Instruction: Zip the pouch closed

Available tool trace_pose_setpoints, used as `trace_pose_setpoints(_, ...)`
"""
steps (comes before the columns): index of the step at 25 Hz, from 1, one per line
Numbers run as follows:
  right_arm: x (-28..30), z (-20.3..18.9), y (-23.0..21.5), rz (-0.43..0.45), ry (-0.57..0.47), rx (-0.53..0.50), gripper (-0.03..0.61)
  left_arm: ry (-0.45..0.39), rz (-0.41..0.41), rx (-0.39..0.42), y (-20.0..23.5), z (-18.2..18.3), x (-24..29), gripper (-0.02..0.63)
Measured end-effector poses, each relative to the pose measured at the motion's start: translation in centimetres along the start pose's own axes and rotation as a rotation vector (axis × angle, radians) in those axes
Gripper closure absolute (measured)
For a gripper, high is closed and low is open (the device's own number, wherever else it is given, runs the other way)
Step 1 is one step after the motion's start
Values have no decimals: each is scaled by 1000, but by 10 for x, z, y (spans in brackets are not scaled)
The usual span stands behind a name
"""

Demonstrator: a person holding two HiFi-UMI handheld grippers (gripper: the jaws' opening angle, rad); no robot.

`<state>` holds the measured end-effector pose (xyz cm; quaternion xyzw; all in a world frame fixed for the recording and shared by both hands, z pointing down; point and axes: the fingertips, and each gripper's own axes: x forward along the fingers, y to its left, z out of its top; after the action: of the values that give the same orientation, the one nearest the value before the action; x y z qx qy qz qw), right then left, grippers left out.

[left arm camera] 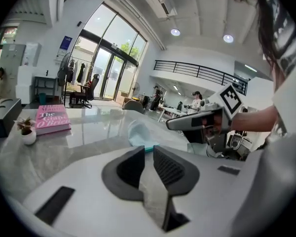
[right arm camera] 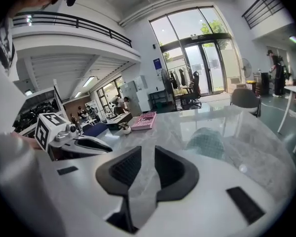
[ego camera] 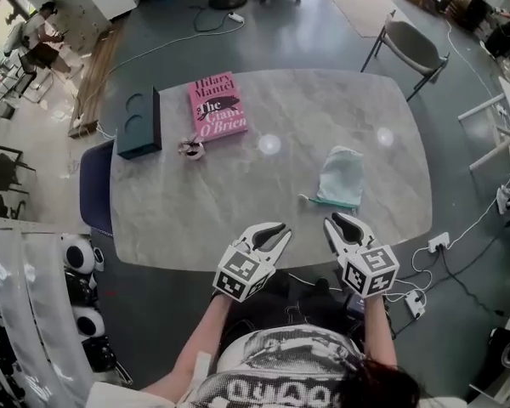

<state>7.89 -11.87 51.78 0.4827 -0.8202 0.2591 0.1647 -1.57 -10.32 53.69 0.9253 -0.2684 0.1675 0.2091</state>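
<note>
The pale teal pouch (ego camera: 340,177) lies flat on the marble table (ego camera: 238,202), right of centre, with its darker zip edge toward me. It also shows ahead in the left gripper view, where the pouch (left arm camera: 138,132) sits just past the jaws, and in the right gripper view as the pouch (right arm camera: 204,142) to the right. My left gripper (ego camera: 276,232) hovers over the near table edge, its jaws a narrow gap apart with nothing in it. My right gripper (ego camera: 333,225) hovers beside it, short of the pouch, open and empty. Neither touches the pouch.
A pink book (ego camera: 217,107), a dark box (ego camera: 140,124) and a small potted plant (ego camera: 191,149) sit at the table's far left. A grey chair (ego camera: 412,45) stands beyond the far right corner, a blue chair (ego camera: 93,185) at the left side.
</note>
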Motion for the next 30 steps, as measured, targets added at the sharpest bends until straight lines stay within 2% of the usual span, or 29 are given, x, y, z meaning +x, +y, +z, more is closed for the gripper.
trace_pose_setpoints(5,1,2,15,66,7,-43,492,-37,62,-6,-6,5,-12,557)
trace_pose_setpoints(8,-16,-3,16,97,-3,-60,494,-61,91,3,-26,8,-13,560)
trace_pose_setpoints(14,-72,-27,20,178,-33,-82,495,-115,161,-4,-88,3,-11,571)
trace_pose_setpoints(19,-130,-41,32,267,-78,-87,525,-136,214,34,-152,-2,-18,577)
trace_pose_setpoints(24,-177,-57,31,292,-121,-110,586,-172,283,28,-211,-11,-31,581)
trace_pose_setpoints(30,-212,-80,47,351,-128,-127,588,-161,321,22,-259,-29,-41,586)
